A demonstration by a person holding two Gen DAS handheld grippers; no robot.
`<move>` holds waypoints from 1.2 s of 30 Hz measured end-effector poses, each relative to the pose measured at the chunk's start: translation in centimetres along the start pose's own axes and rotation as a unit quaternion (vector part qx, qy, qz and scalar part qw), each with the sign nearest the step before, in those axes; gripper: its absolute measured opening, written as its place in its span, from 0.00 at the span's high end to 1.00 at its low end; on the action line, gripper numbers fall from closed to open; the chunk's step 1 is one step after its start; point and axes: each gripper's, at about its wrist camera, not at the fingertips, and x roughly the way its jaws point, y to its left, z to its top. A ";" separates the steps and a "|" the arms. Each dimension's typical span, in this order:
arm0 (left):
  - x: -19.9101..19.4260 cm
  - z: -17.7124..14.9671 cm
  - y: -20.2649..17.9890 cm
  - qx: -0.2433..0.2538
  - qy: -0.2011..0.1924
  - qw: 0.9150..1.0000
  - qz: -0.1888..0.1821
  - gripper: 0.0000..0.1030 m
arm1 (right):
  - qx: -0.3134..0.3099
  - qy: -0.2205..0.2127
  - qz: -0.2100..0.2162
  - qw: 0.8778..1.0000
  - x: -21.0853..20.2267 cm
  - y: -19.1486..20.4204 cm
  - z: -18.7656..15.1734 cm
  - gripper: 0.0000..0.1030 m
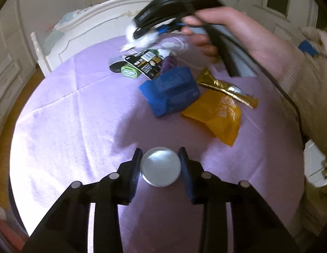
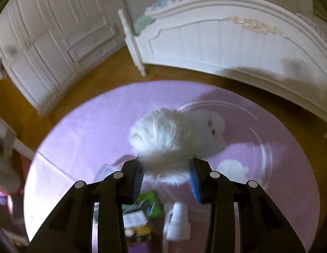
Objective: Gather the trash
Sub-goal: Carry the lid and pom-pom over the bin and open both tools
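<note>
Lilac cloth (image 1: 79, 109): blue box (image 1: 170, 91) beside yellow pouch (image 1: 216, 116).

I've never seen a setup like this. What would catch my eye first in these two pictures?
Probably the fluffy white toy, pinched between the right gripper fingers over a round table under a lilac cloth. Next, the shiny round metal lid gripped by the left gripper at the table's near edge. Behind it lies a bright litter pile: a blue box, an orange bag and a gold wrapper.
</note>
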 end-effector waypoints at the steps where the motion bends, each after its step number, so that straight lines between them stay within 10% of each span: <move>1: -0.1 0.0 0.4 -0.010 -0.002 1.000 -0.007 0.66 | 0.011 -0.012 0.014 1.000 -1.3 -0.1 -0.4 0.63; 14: -7.2 -1.8 8.8 -0.140 -0.106 0.984 0.025 0.66 | 0.006 -0.052 0.122 0.991 -10.9 6.9 -5.4 0.63; 27: -14.7 -10.5 24.4 -0.314 -0.160 0.927 0.128 0.65 | -0.151 0.026 0.172 0.973 -5.8 25.9 -6.5 0.63; 36: -14.5 -11.7 28.6 -0.332 -0.154 0.921 0.135 0.65 | -0.209 0.069 0.180 0.959 -0.5 34.1 -7.4 0.63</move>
